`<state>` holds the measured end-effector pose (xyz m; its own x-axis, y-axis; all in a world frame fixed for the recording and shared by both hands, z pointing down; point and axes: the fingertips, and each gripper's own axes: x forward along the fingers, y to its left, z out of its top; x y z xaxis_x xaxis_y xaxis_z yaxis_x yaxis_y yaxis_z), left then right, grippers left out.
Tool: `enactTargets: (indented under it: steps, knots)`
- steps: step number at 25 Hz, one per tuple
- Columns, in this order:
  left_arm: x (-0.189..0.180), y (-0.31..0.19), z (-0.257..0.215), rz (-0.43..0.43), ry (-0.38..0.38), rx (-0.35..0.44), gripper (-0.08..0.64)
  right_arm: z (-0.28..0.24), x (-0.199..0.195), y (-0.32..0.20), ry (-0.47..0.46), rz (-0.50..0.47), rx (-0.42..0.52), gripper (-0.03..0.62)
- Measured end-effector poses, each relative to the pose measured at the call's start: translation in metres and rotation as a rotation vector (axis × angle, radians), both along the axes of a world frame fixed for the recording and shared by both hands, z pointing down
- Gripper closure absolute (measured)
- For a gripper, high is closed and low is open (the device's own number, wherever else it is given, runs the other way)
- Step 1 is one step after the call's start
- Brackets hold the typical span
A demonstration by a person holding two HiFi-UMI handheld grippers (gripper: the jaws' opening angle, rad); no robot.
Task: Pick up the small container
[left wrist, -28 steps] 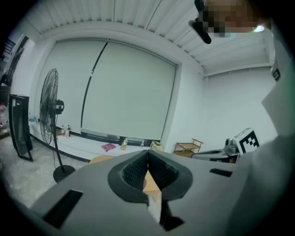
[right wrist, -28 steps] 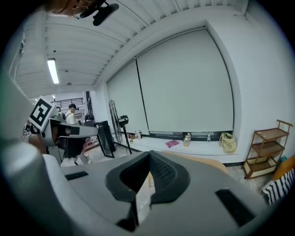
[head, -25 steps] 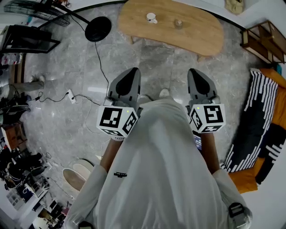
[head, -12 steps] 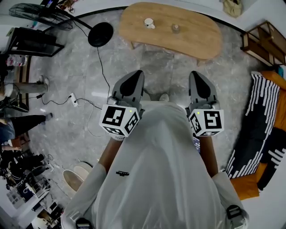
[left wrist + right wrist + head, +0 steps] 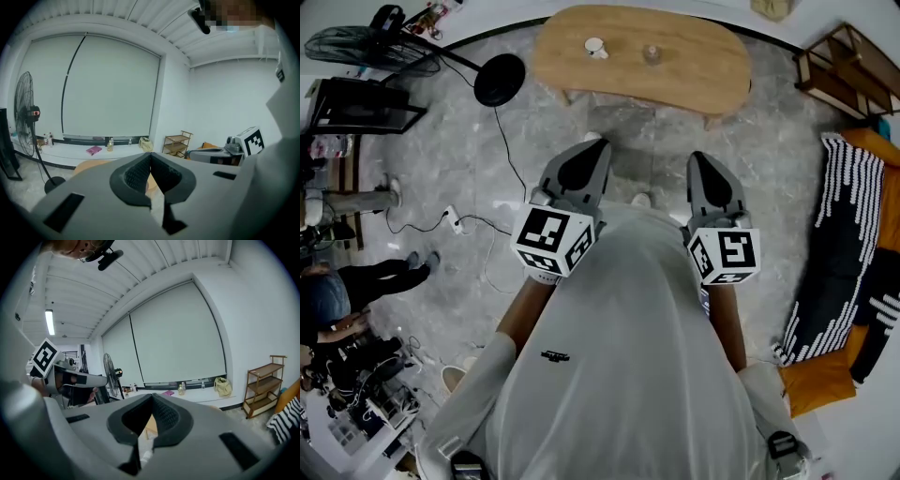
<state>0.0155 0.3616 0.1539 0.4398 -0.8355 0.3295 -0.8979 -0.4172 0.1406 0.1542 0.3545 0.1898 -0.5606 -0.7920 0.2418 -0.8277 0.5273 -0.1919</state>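
Jaws together on both sides, tips meeting, nothing between them: left gripper [image 5: 596, 146] and right gripper [image 5: 697, 157] are both empty, held level at chest height and pointing at the wooden table [image 5: 703, 80].

Left to right:
- Bystander [image 5: 356, 281] and floor fan [image 5: 356, 42] far left. The fan's round base and a cable [image 5: 502, 141] lie on the tiled floor [image 5: 469, 216]. Keep off that side.
- White cup [image 5: 593, 46] on the table, left of centre.
- Small container [image 5: 652, 53] just right of the cup, apart from it, mid-table and well in from every edge. It's well beyond both grippers.
- Wooden shelf [image 5: 848, 70] and striped blanket [image 5: 848, 234] on the right, clear of the straight path.

Handling, judged only: too small to read the material. It looks light and rigid, so likely to skid or tip on smooth wood if nudged. Open the jaws before arriving, straddle the body at mid-height and close gently. The right gripper has the cleaner line, since the cup crowds the left side. Floor between me and the table is open.
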Motion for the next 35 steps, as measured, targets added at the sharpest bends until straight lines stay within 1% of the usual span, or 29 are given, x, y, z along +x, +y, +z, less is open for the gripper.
enactTargets:
  steps: [5, 10, 14, 19, 22, 26, 29, 35]
  knots:
    - [-0.002, -0.018, 0.0, 0.038, 0.025, -0.006, 0.54, 0.001, -0.007, -0.007, 0.02, 0.022, -0.023, 0.586]
    - [0.001, -0.038, 0.01, 0.084, 0.048, -0.036, 0.54, 0.001, -0.012, -0.024, 0.045, 0.044, -0.034, 0.585]
    - [-0.006, -0.063, 0.016, 0.102, 0.066, -0.044, 0.54, -0.002, -0.018, -0.049, 0.036, 0.061, -0.007, 0.584]
    - [-0.025, -0.108, 0.02, 0.104, 0.084, -0.05, 0.54, 0.007, -0.038, -0.094, 0.081, 0.07, -0.055, 0.584]
    - [-0.04, -0.145, 0.017, 0.087, 0.098, -0.039, 0.54, 0.002, -0.057, -0.126, 0.076, 0.048, -0.056, 0.584]
    - [-0.063, -0.19, 0.012, 0.069, 0.129, -0.034, 0.54, -0.009, -0.08, -0.169, 0.094, 0.029, -0.043, 0.584]
    - [-0.076, -0.222, 0.008, 0.082, 0.139, -0.029, 0.54, -0.019, -0.091, -0.201, 0.096, 0.044, -0.031, 0.584]
    - [-0.106, -0.289, 0.001, 0.108, 0.151, -0.014, 0.54, -0.025, -0.11, -0.262, 0.128, 0.091, -0.033, 0.584]
